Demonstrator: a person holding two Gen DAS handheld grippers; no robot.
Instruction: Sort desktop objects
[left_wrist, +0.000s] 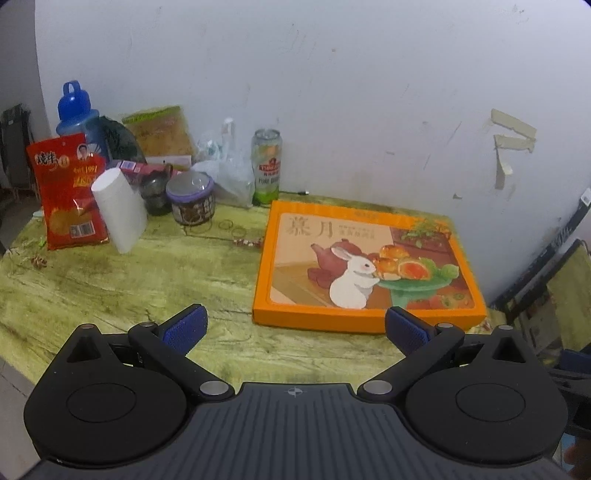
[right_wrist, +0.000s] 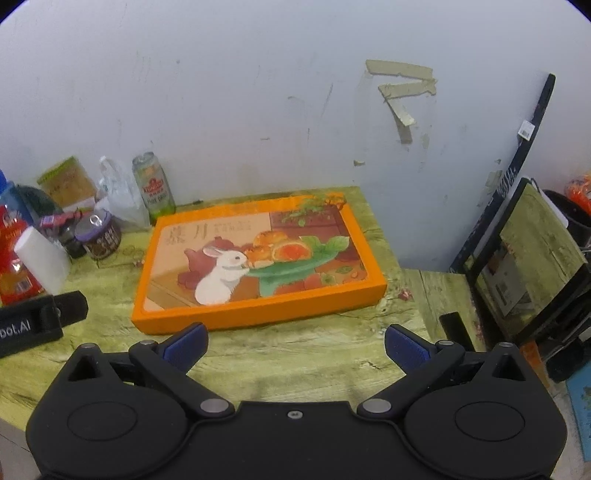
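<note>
Green-grained table (left_wrist: 92, 295) with flat orange box (left_wrist: 369, 269), clutter behind.

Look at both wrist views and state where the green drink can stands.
The green drink can stands upright against the back wall, just beyond the far left corner of the orange box, with a clear plastic bag on its left in both views.
</note>
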